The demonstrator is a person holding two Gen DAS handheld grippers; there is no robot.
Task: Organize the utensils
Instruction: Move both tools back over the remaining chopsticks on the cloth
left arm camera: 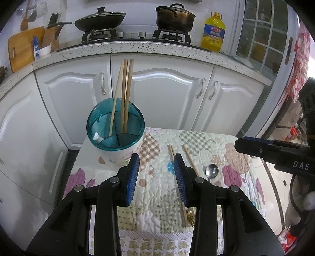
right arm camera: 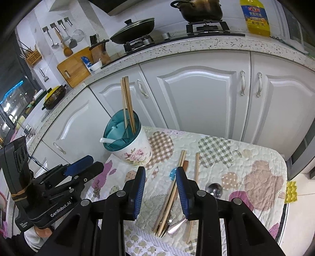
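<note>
A floral utensil holder with a teal divider stands at the table's far left corner. Several wooden chopsticks and a white spoon stand in it. Loose chopsticks, a single chopstick, a metal spoon and more cutlery lie on the quilted cloth. My left gripper hovers open just right of the holder, holding nothing. My right gripper is open above the loose chopsticks, not gripping them.
The patchwork quilt covers a small table in front of white cabinets. Behind are a counter with a wok, a pot, an oil bottle and cutting boards. Tiled floor lies to the right.
</note>
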